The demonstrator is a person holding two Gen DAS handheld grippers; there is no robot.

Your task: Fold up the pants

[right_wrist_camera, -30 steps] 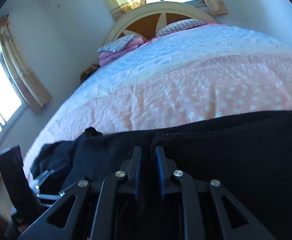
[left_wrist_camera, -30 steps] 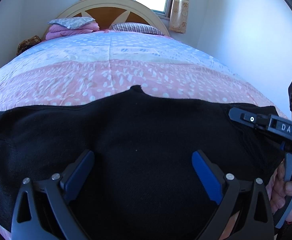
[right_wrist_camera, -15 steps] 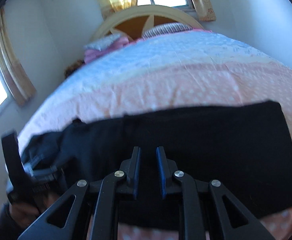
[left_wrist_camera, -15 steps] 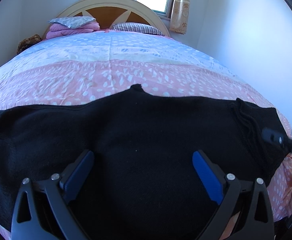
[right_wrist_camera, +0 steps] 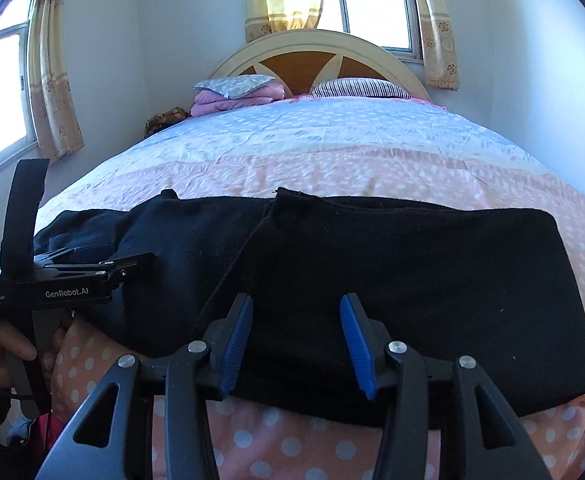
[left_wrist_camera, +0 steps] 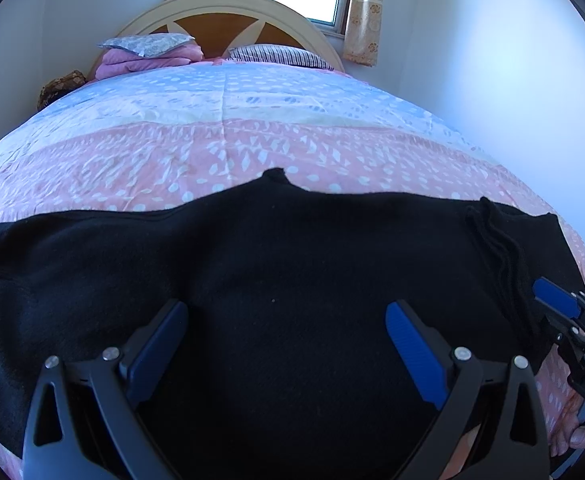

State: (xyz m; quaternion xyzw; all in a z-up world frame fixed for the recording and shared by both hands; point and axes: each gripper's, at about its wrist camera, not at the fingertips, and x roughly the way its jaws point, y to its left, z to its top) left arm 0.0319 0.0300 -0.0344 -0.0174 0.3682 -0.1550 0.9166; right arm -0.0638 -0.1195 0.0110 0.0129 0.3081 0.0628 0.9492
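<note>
Black pants (left_wrist_camera: 284, 280) lie across the near end of the bed, folded lengthwise, and also show in the right wrist view (right_wrist_camera: 392, 264). A folded layer covers their right part there. My left gripper (left_wrist_camera: 286, 340) is open and empty, hovering over the pants' middle; it also shows at the left of the right wrist view (right_wrist_camera: 92, 256). My right gripper (right_wrist_camera: 296, 344) is open and empty above the pants' near edge; its blue pad shows at the right edge of the left wrist view (left_wrist_camera: 556, 300).
The bed carries a pink and blue dotted quilt (left_wrist_camera: 228, 136). At the curved headboard (right_wrist_camera: 316, 52) lie a striped pillow (right_wrist_camera: 360, 88) and folded pink blankets (right_wrist_camera: 236, 98). Walls and curtained windows stand behind and to the left.
My right gripper has opened, let go of the pants and pulled back toward the near edge. The folded layer now lies flat. The left gripper has stayed open in place.
</note>
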